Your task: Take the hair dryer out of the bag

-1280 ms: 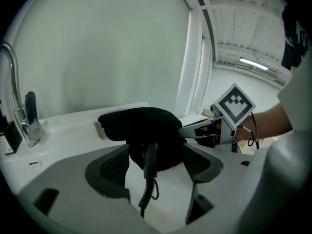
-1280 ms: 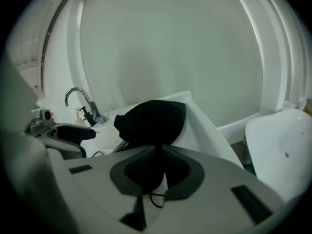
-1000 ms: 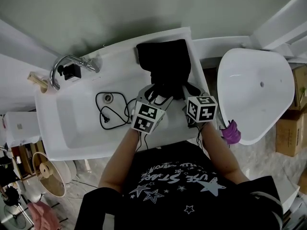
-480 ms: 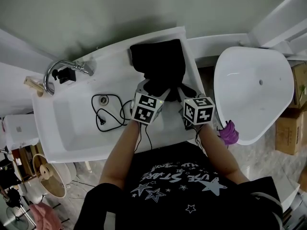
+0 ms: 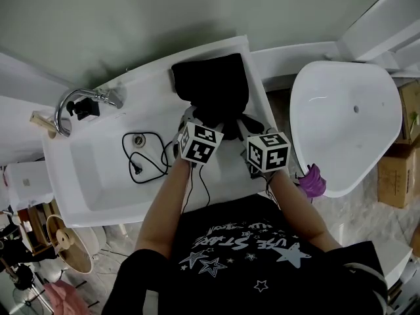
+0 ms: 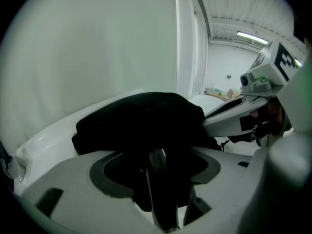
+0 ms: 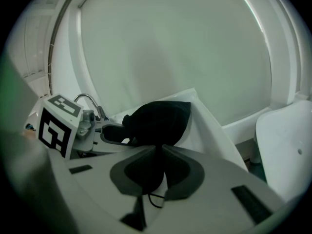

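Fingers (image 7: 183, 171) of right gripper (image 7: 160, 146) pinch black bag (image 7: 161, 121) fabric, nearly together. Left gripper (image 6: 156, 155) fingers (image 6: 101, 175) stand wide, just been closing, bag between them. Bag lies on white counter (image 5: 154, 87).

Counted on and beside the washstand: one black bag (image 5: 213, 87); two grippers, left gripper (image 5: 195, 118) and right gripper (image 5: 244, 122); one white sink (image 5: 85, 176); one faucet (image 5: 75, 100); one black cord (image 5: 147, 156); one oval basin (image 5: 344, 123); one purple item (image 5: 315, 181); two cardboard boxes (image 5: 396, 184).
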`<state>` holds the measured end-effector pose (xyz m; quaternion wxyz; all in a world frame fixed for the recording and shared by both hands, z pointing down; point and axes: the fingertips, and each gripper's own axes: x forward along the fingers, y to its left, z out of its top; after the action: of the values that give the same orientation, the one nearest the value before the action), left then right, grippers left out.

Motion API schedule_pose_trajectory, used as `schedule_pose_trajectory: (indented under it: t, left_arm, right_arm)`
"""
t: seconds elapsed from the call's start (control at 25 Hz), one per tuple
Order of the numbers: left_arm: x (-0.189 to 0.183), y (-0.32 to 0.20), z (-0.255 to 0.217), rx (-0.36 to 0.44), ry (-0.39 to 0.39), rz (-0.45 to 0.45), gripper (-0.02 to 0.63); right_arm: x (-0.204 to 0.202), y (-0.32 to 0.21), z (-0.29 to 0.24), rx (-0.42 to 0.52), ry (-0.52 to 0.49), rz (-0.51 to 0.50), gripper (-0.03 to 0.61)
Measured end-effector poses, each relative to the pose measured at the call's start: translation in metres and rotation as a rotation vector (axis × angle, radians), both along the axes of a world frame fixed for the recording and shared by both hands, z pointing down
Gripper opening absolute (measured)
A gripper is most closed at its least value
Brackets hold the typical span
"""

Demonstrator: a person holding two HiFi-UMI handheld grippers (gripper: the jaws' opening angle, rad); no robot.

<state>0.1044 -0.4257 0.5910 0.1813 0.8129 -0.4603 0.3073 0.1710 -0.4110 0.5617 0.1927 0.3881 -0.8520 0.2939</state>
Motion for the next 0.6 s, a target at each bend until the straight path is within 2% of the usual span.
schedule_pose_trajectory:
  t: [0.2,0.36,0.6]
  left_arm:
    - [-0.005,-0.005,0.005,-0.008,0.004,-0.033,0.255]
    - [-0.002,-0.009,0.008,-0.024,-0.01,-0.03,0.238]
    - [-0.001,-0.012,0.014,-0.072,-0.023,-0.074,0.216]
  right_arm:
    - [0.002,-0.001,0.001,-0.006,-0.003,0.004,0.04]
    - [0.002,-0.002,0.002,-0.013,-0.007,0.008,0.04]
    - [0.002,-0.003,0.003,-0.015,-0.008,0.012,0.038]
